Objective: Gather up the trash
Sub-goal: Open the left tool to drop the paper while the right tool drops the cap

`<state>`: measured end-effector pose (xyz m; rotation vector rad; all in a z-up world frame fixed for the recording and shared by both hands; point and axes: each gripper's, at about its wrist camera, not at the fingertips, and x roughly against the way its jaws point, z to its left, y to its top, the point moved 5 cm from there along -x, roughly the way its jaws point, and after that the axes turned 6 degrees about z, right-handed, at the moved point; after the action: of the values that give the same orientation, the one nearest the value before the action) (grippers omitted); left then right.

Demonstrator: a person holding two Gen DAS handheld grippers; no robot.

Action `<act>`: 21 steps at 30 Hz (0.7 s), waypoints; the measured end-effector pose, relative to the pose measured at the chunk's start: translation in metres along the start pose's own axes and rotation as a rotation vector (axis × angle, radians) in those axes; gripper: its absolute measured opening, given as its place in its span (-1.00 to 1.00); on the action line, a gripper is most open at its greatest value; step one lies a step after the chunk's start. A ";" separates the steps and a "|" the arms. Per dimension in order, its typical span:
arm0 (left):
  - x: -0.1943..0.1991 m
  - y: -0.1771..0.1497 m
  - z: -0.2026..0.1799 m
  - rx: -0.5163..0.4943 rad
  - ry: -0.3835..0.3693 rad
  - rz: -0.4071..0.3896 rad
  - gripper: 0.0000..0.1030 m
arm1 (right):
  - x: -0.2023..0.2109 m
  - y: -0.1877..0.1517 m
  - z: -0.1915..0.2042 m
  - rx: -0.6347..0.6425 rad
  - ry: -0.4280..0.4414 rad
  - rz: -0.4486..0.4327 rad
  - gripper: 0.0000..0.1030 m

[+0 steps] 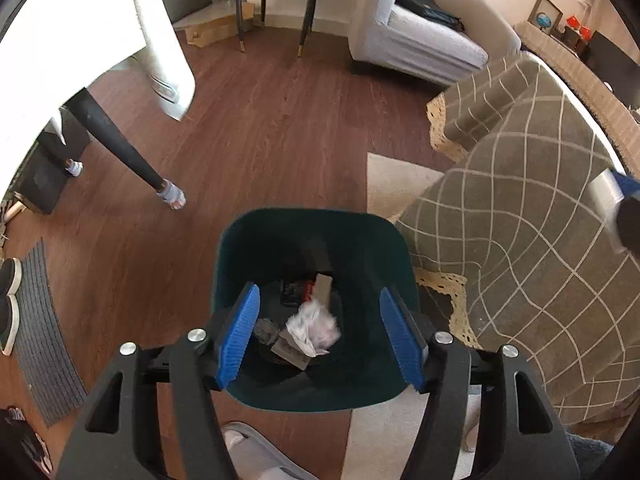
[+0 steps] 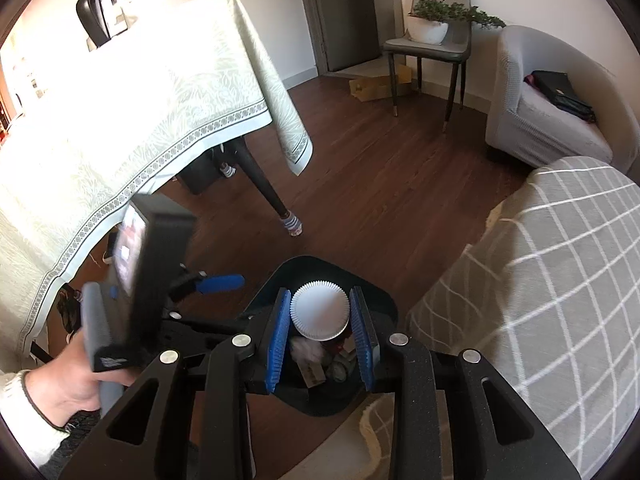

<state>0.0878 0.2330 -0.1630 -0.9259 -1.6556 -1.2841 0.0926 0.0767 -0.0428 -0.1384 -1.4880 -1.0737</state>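
A dark green trash bin [image 1: 360, 368] stands on the floor right under both grippers. My left gripper [image 1: 319, 294] hangs over its mouth, open, with nothing touching its blue pads [image 1: 240, 332]. A crumpled white paper [image 1: 314, 328], blurred, lies in the bin on top of other scraps. My right gripper [image 2: 320, 294] is shut on a white fluted paper cup [image 2: 320, 314], held over the bin [image 2: 378, 294]. In the right wrist view a hand [image 2: 68, 384] holds the left gripper [image 2: 220, 283] at the lower left.
A table with a pale cloth [image 2: 132, 112] and a dark leg [image 1: 120, 140] stands to the left. A grey checked blanket [image 1: 520, 240] covers furniture to the right. A chair [image 2: 424, 48] and a grey armchair [image 2: 540, 120] stand farther back. A grey mat [image 1: 40, 332] and shoes lie at the left.
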 end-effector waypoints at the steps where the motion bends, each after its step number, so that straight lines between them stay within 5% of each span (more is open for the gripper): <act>1: 0.005 0.001 0.004 0.004 0.004 -0.010 0.29 | -0.003 0.001 0.001 0.002 0.000 0.003 -0.42; 21: 0.137 0.013 0.040 0.097 -0.080 -0.246 -0.07 | -0.129 -0.016 0.034 -0.013 -0.031 0.167 -0.41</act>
<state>0.0398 0.2830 -0.0380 -0.7404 -1.9240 -1.3285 0.0916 0.1530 -0.1529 -0.2841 -1.4703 -0.9502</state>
